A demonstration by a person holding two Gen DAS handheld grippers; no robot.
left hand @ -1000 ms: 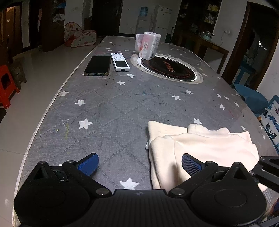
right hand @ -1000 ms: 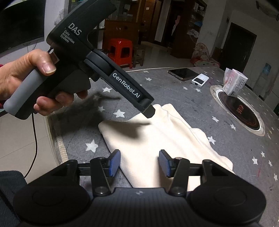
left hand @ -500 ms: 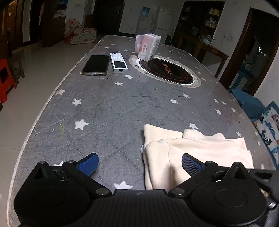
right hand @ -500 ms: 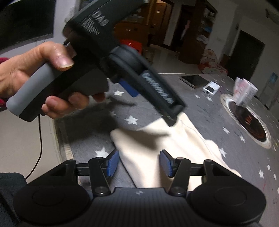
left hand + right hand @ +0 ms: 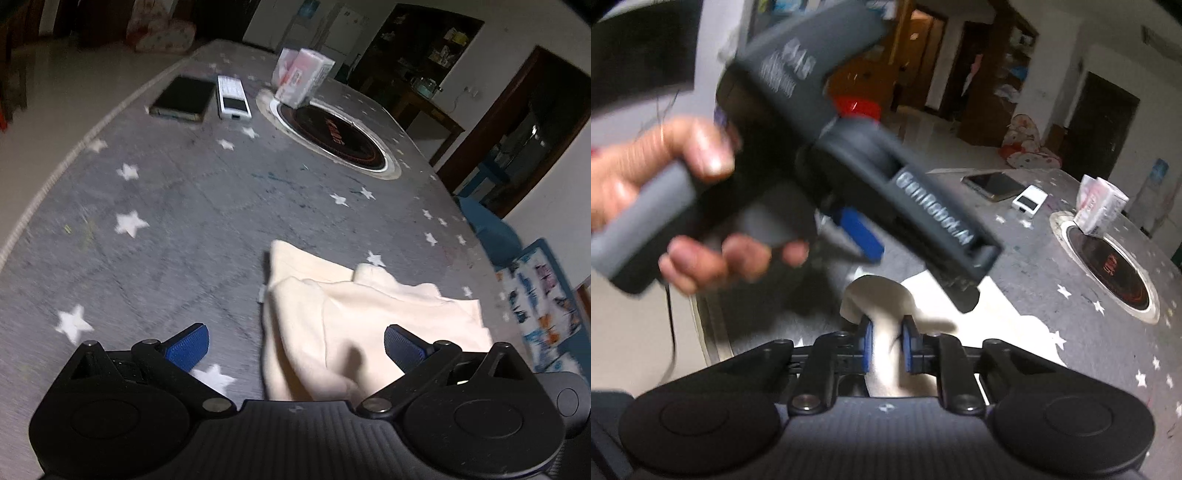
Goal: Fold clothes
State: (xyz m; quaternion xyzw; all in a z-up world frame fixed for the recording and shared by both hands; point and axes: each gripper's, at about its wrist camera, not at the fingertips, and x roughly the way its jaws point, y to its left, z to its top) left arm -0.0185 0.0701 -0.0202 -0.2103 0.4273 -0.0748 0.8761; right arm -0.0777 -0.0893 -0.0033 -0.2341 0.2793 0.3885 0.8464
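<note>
The right gripper [image 5: 886,341] pinched a bunched fold of the cream garment [image 5: 369,325], which lay on the star-patterned table [image 5: 184,206]. The left gripper [image 5: 293,345], held by a hand [image 5: 665,206], hung above the cloth with fingers spread wide, holding nothing. A phone [image 5: 183,99], remote [image 5: 232,98] and tissue pack [image 5: 303,77] lay well apart.

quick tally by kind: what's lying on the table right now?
Cream garment: 1
Phone: 1
White remote-like device: 1
Tissue pack: 1
Total: 4
</note>
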